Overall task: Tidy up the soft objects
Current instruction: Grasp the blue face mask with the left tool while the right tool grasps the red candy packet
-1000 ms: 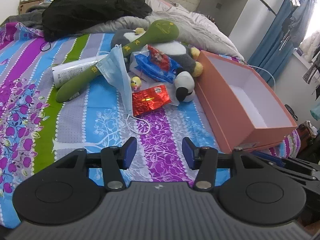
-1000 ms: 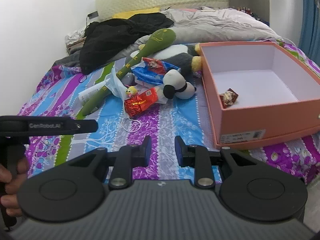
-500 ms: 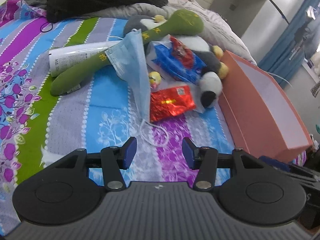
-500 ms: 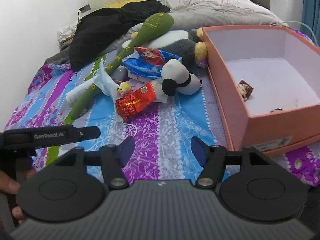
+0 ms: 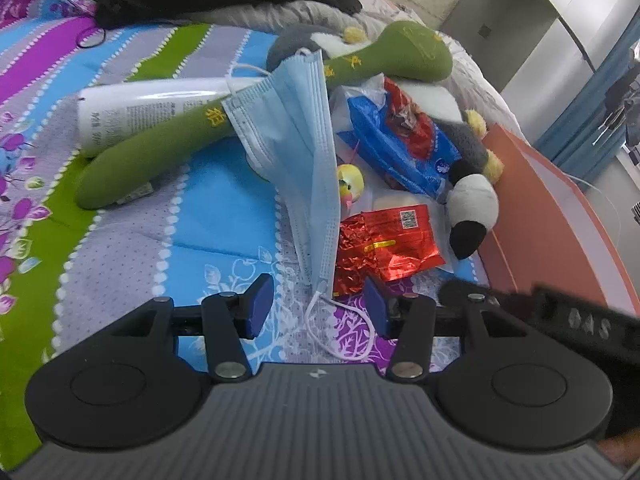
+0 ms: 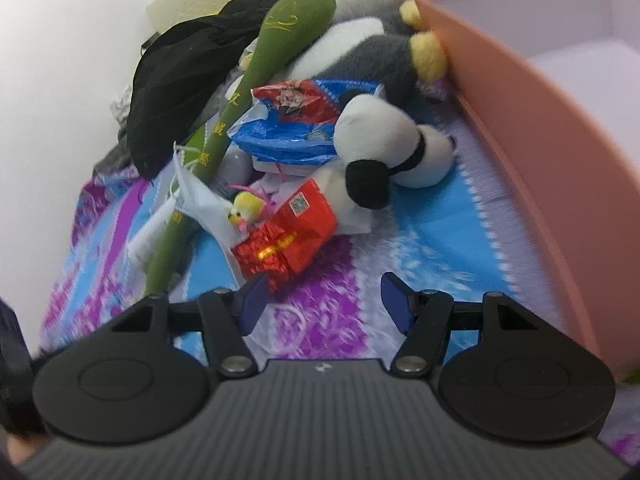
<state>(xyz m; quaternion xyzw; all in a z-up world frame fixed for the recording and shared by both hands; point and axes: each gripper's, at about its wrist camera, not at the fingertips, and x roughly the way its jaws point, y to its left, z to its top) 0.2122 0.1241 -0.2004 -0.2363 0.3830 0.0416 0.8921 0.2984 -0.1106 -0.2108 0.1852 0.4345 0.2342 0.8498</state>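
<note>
With both the left gripper and right gripper spread wide and empty near the red foil packet on the bed beside the orange box, the right should straddle the packet squarely before closing.

Bedside clutter we saw

At upper right we saw a grey cabinet and blue curtain; a white tube lay left of centre on the striped bedsheet.
</note>
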